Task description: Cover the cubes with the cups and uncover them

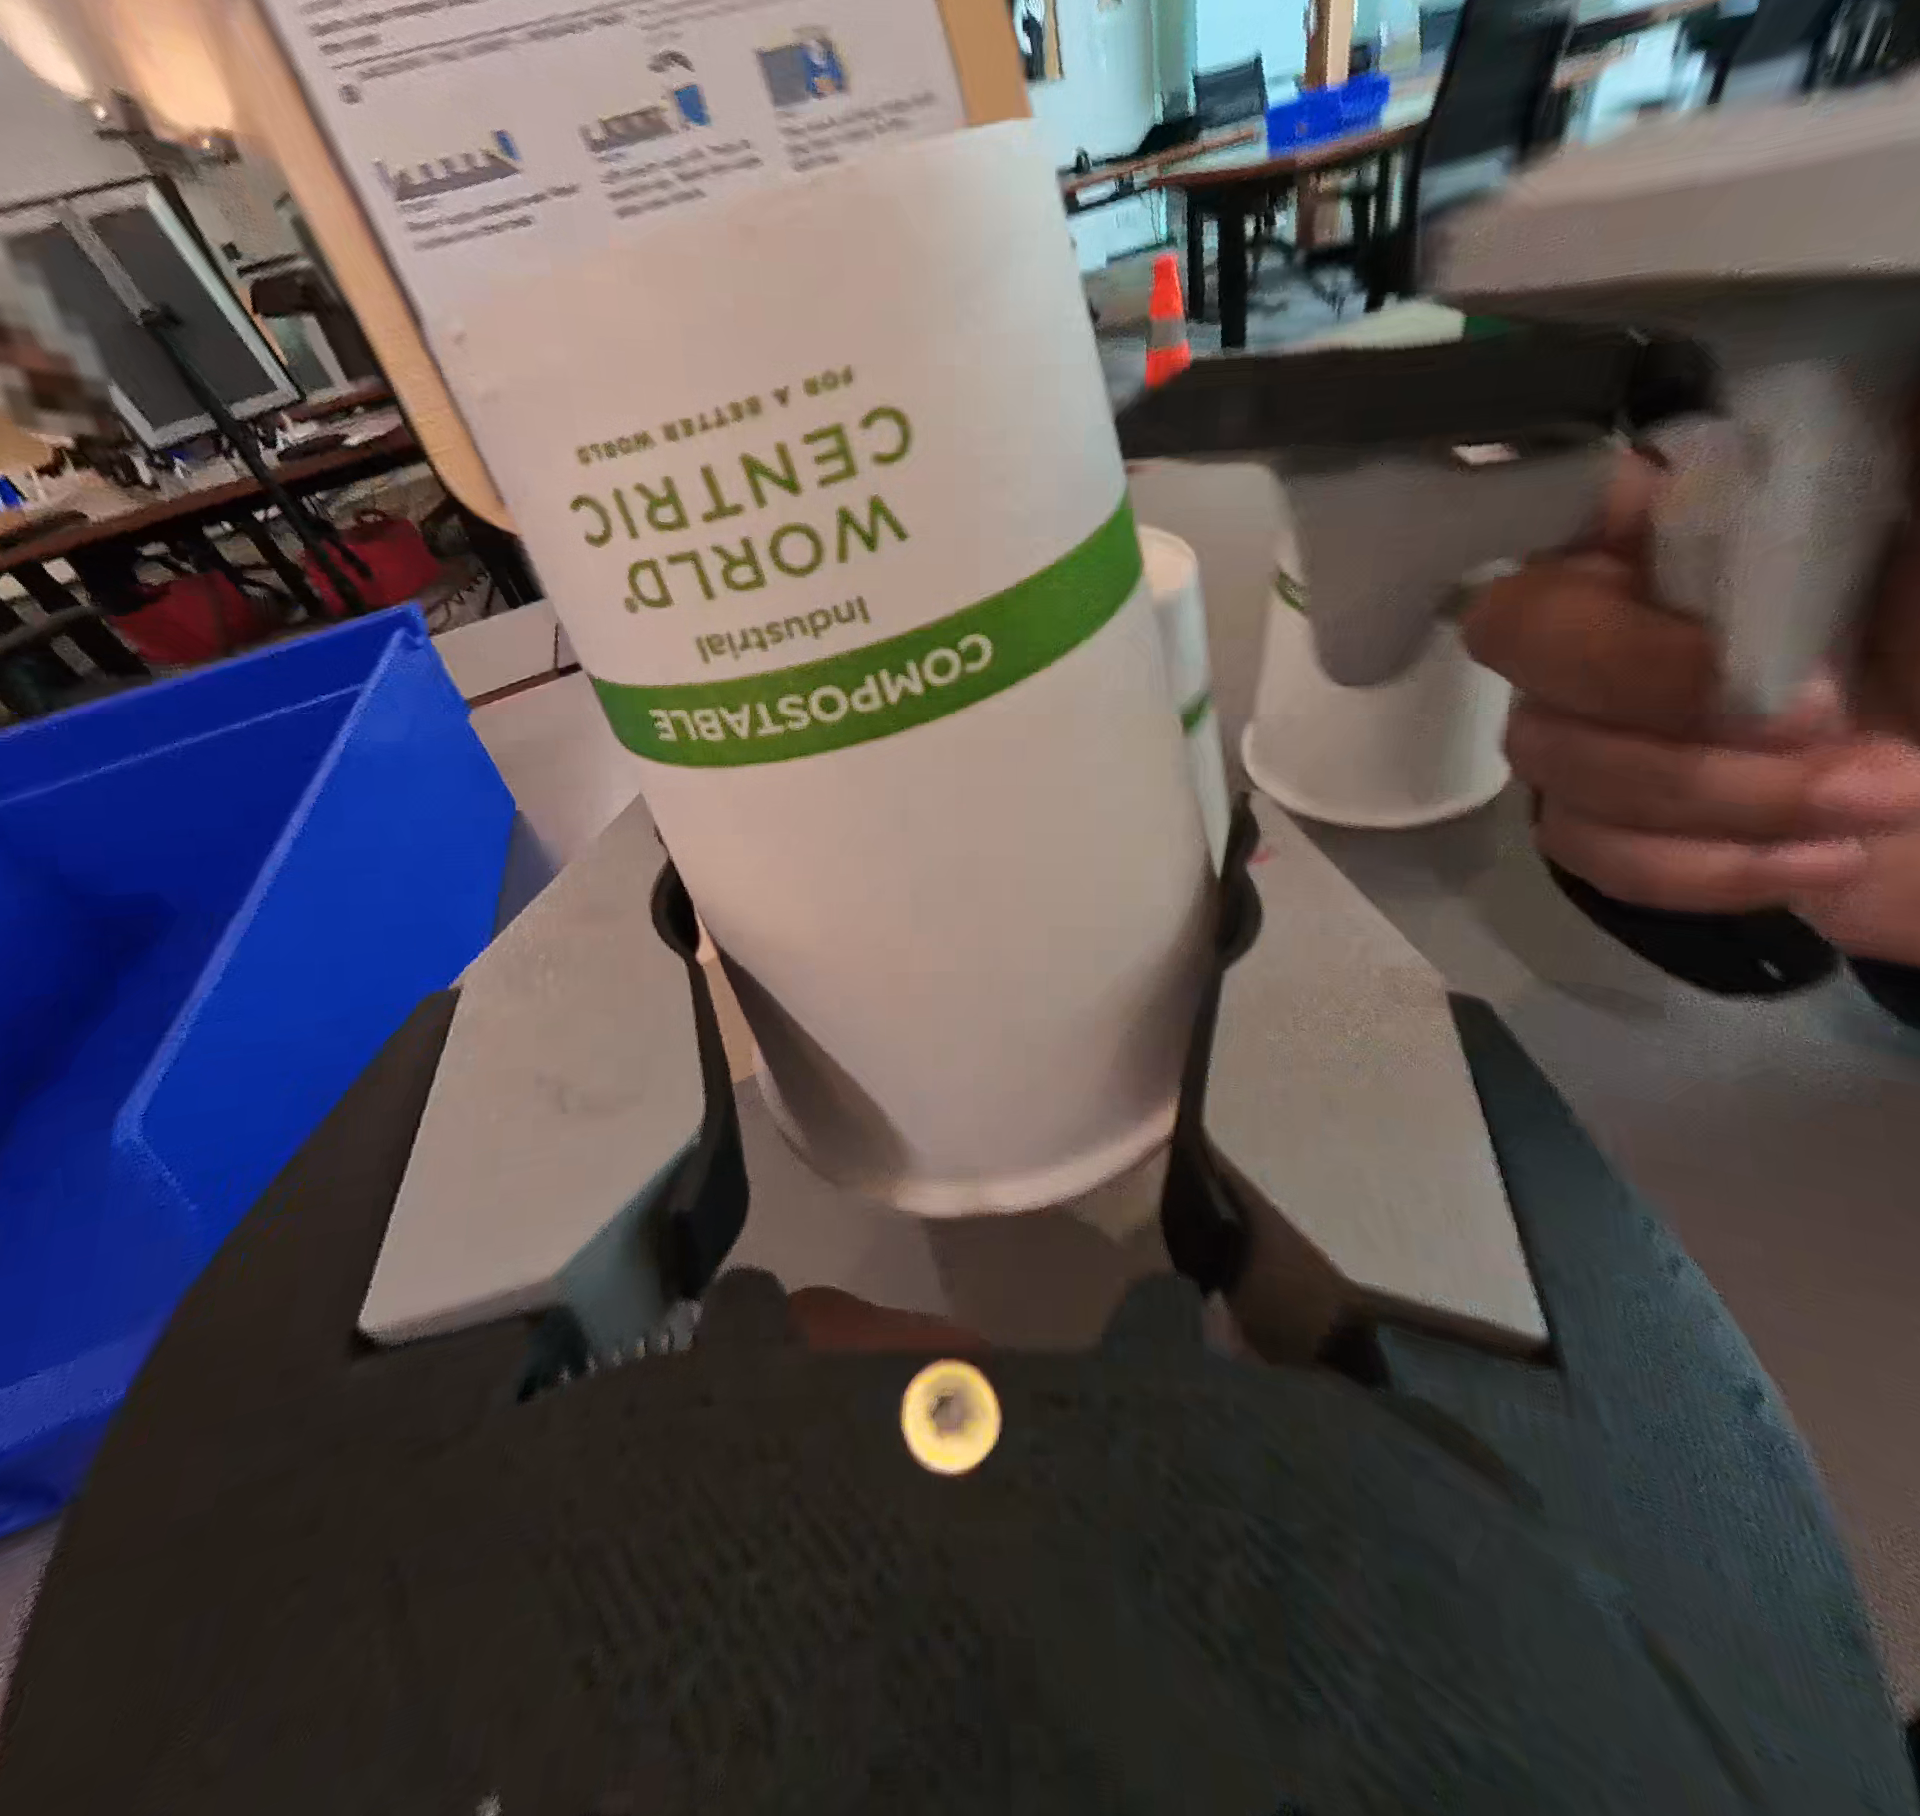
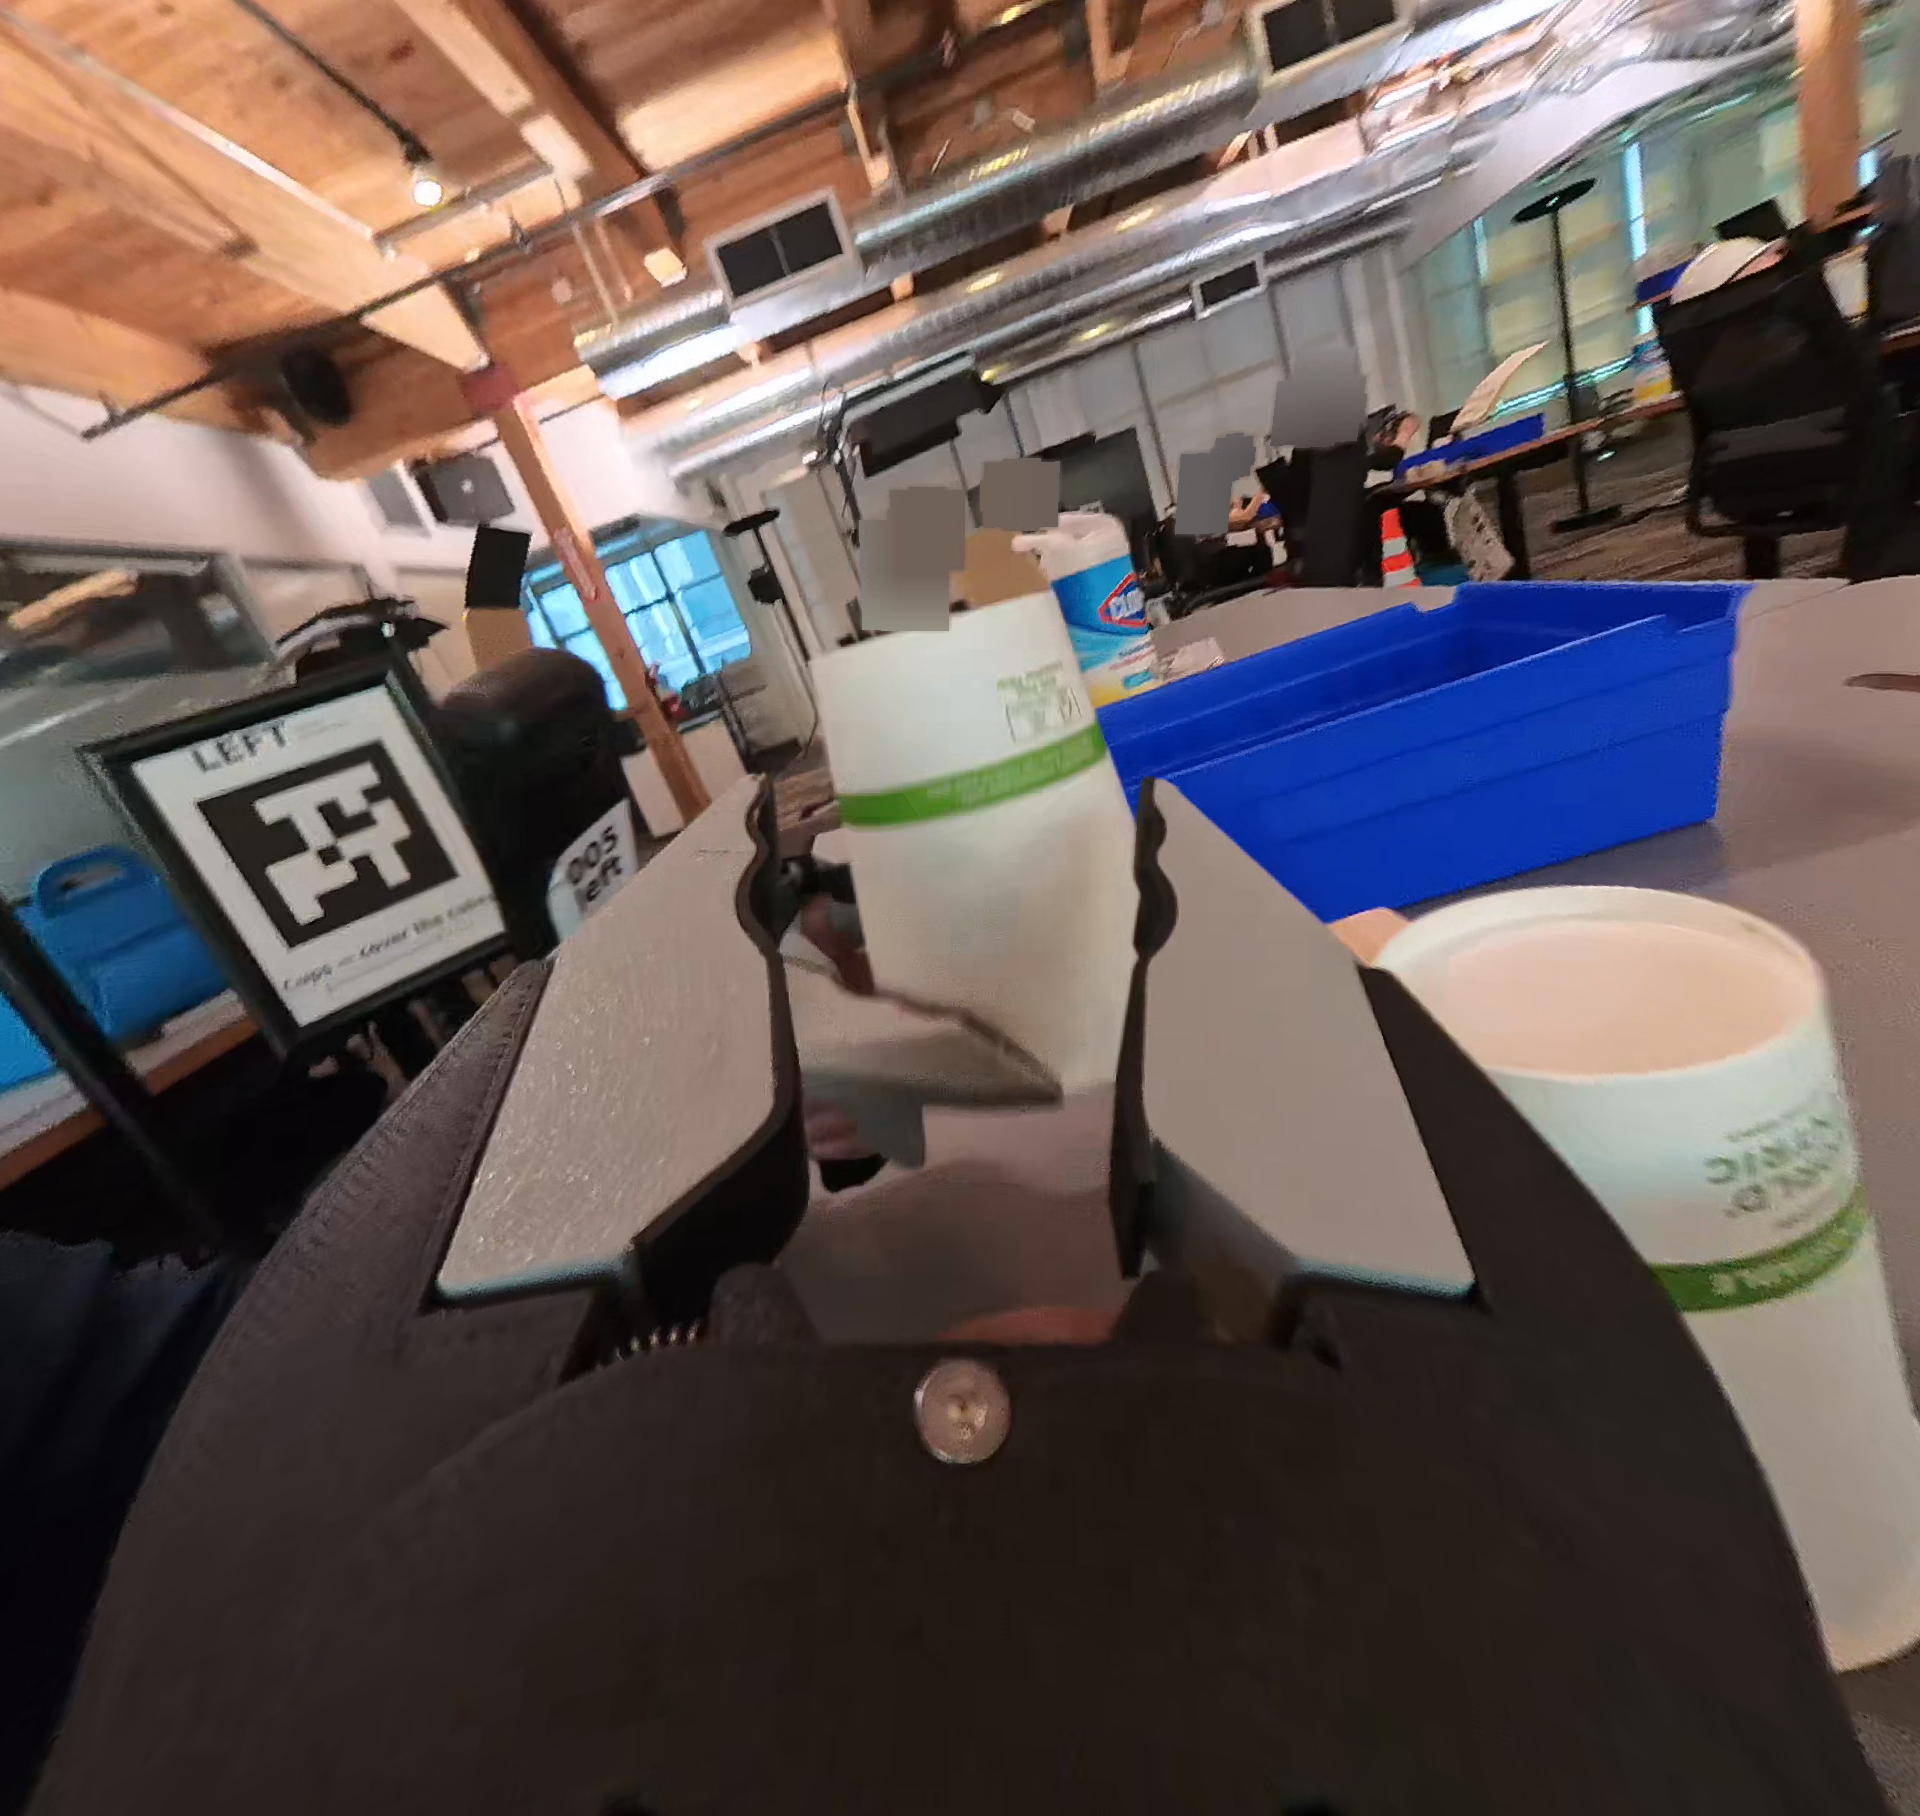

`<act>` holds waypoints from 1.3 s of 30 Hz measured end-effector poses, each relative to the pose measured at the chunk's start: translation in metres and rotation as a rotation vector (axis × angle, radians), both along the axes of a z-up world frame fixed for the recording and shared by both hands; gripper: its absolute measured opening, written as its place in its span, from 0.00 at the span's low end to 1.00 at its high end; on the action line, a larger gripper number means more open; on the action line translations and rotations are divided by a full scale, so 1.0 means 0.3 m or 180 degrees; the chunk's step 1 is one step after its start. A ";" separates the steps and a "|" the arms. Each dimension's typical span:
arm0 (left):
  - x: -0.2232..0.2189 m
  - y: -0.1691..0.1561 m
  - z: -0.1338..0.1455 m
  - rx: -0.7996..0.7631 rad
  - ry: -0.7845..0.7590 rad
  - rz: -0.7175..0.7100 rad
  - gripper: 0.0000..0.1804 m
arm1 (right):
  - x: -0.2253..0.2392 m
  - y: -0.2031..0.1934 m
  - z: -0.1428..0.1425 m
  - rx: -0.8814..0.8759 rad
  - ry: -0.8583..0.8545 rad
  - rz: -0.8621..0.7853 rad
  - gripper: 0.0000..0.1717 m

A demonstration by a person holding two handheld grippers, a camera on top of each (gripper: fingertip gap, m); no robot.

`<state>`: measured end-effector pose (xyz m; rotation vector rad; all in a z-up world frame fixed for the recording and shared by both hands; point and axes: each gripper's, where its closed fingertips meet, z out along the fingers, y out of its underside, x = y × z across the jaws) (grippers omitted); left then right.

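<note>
An upturned white paper cup with a green band (image 1: 883, 727) stands between the fingers of my left gripper (image 1: 956, 883). The jaws are wide and a thin gap shows at the left finger (image 1: 686, 925), so the pads do not press on it. The same cup shows in the right wrist view (image 2: 966, 831), farther off. My right gripper (image 2: 951, 862) is open with nothing between its pads. In the left wrist view the right gripper (image 1: 1382, 623) is a blur hovering over another upturned cup (image 1: 1371, 758). A further cup (image 2: 1683, 1195) stands at its right. No cube shows clearly.
A blue bin (image 1: 208, 935) sits on the grey table (image 1: 1662, 1195), left of the cup; it also shows in the right wrist view (image 2: 1455, 758). Another cup (image 1: 1179, 623) stands behind the near one. A hand (image 1: 1714, 800) holds the right gripper. A wipes tub (image 2: 1101, 603) stands behind.
</note>
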<state>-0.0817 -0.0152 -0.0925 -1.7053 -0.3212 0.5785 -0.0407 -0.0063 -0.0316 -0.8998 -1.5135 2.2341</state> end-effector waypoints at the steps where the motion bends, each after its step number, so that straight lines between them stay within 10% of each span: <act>1: -0.047 -0.011 0.020 0.0139 -0.0143 0.0014 0.57 | -0.004 0.022 0.009 -0.0087 -0.0002 -0.0048 0.37; 8: -0.339 0.049 -0.031 0.0115 -0.0542 0.0218 0.54 | -0.010 0.036 0.008 -0.0299 -0.0118 0.0073 0.35; 20: -0.353 0.055 -0.313 -0.0981 -0.1375 0.0349 0.55 | -0.002 0.011 0.003 -0.0244 -0.0114 0.0143 0.34; 29: -0.288 -0.089 -0.015 0.0720 -0.0297 0.0612 0.37 | -0.007 0.001 -0.009 -0.0127 -0.0105 0.0097 0.36; 36: -0.239 -0.066 -0.018 0.0458 0.0037 0.0596 0.35 | -0.009 -0.034 -0.049 0.0331 0.0016 -0.0030 0.38; 39: -0.207 -0.045 -0.008 0.0458 0.0177 0.0391 0.20 | -0.006 -0.031 -0.073 0.0781 0.0145 -0.0260 0.42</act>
